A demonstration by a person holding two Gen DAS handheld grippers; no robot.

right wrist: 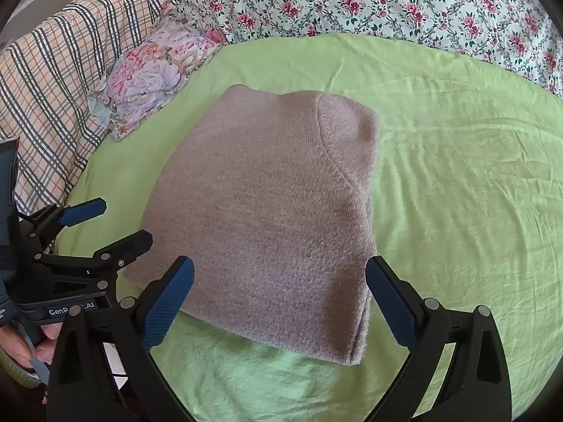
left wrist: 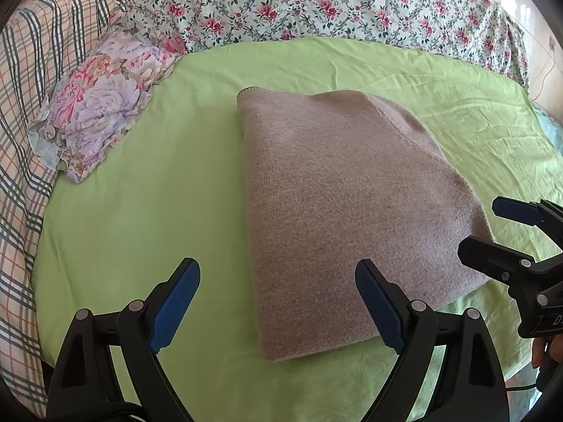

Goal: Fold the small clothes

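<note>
A folded taupe knit sweater [left wrist: 337, 204] lies flat on the green sheet [left wrist: 169, 183], a compact rectangle with its collar edge at the far left. My left gripper [left wrist: 278, 302] hovers open over its near left edge, nothing between the blue pads. In the right wrist view the same sweater [right wrist: 267, 218] lies ahead, and my right gripper [right wrist: 279, 302] stands open above its near edge, empty. The right gripper [left wrist: 492, 228] also shows at the right edge of the left wrist view, open. The left gripper [right wrist: 116, 223] appears at the left in the right wrist view, open.
A ruffled floral pillow [left wrist: 102, 105] lies left of the sweater. A plaid blanket [left wrist: 31, 112] runs along the left side and a flowered quilt [left wrist: 316, 3] across the back. A hand [right wrist: 28, 344] holds the left gripper's handle.
</note>
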